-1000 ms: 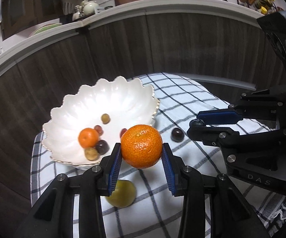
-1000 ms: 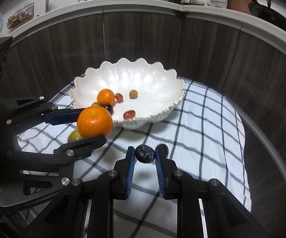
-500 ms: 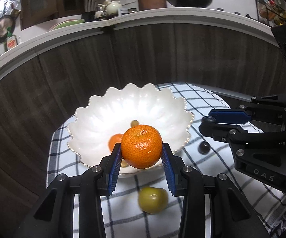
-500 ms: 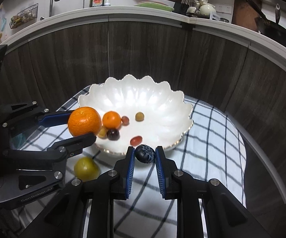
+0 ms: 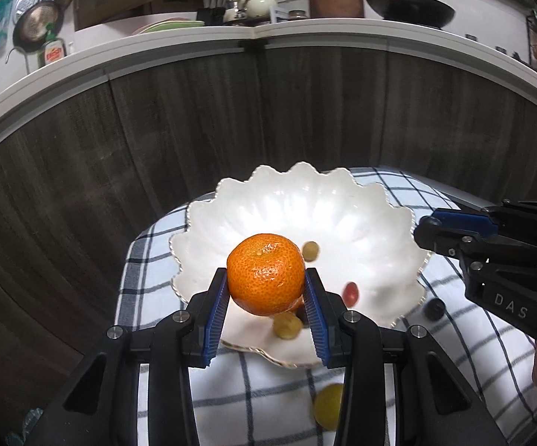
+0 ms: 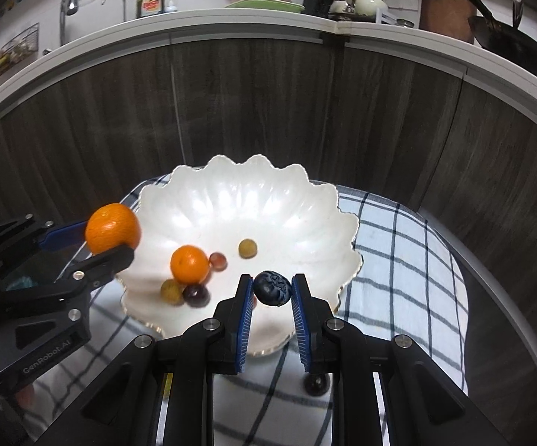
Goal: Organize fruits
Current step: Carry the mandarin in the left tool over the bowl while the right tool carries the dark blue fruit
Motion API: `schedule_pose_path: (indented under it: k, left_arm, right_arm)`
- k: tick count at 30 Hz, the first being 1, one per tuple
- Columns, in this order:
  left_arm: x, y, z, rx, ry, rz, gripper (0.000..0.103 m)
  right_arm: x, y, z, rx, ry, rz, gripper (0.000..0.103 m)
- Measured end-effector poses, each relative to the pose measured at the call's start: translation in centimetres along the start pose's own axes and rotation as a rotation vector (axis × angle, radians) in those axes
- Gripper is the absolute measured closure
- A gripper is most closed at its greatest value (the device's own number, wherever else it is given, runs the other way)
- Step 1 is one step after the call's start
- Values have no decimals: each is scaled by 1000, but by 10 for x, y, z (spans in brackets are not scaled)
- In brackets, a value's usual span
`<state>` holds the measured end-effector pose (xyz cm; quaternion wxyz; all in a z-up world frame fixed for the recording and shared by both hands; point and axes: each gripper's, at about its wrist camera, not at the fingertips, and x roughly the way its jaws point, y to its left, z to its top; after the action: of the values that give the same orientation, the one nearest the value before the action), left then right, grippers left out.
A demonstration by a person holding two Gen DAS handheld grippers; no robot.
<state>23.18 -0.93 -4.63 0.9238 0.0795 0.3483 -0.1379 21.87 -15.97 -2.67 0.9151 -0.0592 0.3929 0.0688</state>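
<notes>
My left gripper point(image 5: 266, 290) is shut on a large mandarin point(image 5: 266, 274) and holds it above the near rim of the white scalloped bowl point(image 5: 343, 204). My right gripper point(image 6: 271, 290) is shut on a dark blueberry point(image 6: 272, 288) and holds it over the bowl's point(image 6: 253, 186) near edge. The bowl holds a small mandarin point(image 6: 189, 264), a red grape point(image 6: 217, 261), a green grape point(image 6: 247, 248), a yellow grape point(image 6: 172, 291) and a dark grape point(image 6: 195, 294). The left gripper with its mandarin point(image 6: 111, 228) also shows in the right wrist view.
The bowl stands on a checked cloth point(image 5: 473, 353) over a small table. A yellow-green fruit point(image 5: 328, 405) and a dark grape point(image 5: 434, 308) lie on the cloth near the bowl. A dark wood panel wall point(image 5: 305, 111) curves behind, with a kitchen counter above.
Both grippers have risen and moved forward over the bowl with their fruit. The mandarin and the blueberry now hang above the bowl's near rim instead of above the cloth.
</notes>
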Motion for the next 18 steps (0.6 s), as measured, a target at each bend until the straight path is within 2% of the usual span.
schedule_pose_path:
  k: [18]
  left_arm:
    - [40,24,29,-23,10,50,63]
  right_arm:
    - [40,-14,36,63,20,-46,80]
